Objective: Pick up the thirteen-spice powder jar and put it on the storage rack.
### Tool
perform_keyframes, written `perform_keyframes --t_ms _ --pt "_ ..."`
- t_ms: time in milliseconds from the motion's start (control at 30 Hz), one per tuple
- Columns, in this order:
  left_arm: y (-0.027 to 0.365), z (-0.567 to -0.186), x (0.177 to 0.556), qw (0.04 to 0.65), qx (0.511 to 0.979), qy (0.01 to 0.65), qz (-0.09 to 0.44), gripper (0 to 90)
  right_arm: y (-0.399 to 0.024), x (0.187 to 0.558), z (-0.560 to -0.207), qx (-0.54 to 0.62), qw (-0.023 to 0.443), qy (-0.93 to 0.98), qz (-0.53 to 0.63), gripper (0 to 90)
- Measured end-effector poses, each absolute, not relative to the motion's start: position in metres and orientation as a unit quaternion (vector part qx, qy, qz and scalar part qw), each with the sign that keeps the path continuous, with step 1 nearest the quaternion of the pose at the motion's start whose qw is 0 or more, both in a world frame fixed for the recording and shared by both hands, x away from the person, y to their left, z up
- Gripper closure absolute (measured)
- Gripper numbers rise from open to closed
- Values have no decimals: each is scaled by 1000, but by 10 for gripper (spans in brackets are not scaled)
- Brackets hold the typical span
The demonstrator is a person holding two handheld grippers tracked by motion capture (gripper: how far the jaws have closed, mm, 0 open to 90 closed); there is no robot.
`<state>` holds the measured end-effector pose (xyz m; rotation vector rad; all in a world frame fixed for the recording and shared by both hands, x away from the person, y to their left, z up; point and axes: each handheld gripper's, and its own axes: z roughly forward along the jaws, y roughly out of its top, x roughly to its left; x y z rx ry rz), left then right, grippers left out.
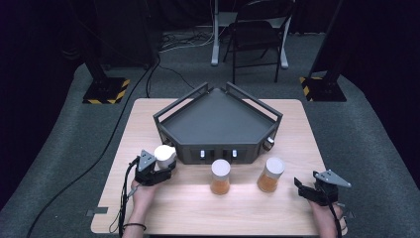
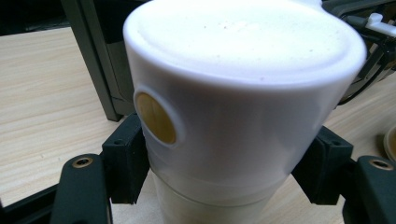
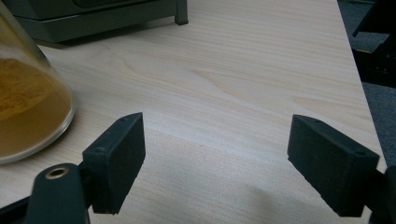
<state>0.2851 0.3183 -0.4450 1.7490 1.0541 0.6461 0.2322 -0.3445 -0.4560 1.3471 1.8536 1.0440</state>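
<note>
At counter's left edge, just before the dark tray (image 1: 218,124): one white-lidded jar (image 1: 164,155), clamped in my left tool (image 1: 157,171) — pads pressed on both sides of the lid band to keep it upright, possibly lifted; its base is hidden. Two orange-filled jars (image 1: 220,177) (image 1: 271,175) stand waiting in front of the tray. My right tool (image 1: 308,191) rests near the right-hand one — jaws parted, holding nothing.

White-lidded jar (image 2: 233,107): we lose its base below the left gripper view's bottom edge, and it blocks most of the dark tray (image 2: 100,60) behind. Jar of orange powder (image 3: 28,102): the right gripper view's left edge cuts it. Both forearms: the high view's bottom edge crops them.
</note>
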Motion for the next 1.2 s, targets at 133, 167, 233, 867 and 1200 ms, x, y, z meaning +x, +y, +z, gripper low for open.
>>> perform_keyframes --t_ms 133,167,233,867,1200 --pt "318 -442 284 475 720 432 265 302 -345 232 -456 509 306 701 395 187" --pt "319 -441 285 472 722 432 264 303 -345 232 -456 509 307 701 395 187" --pt "320 -440 283 477 718 432 266 303 -345 232 -456 508 307 701 395 187" --pt "324 -399 272 502 715 401 277 306 -344 232 -456 508 307 701 394 187" --pt "320 -378 274 505 718 390 278 306 -345 232 -456 509 306 701 395 187"
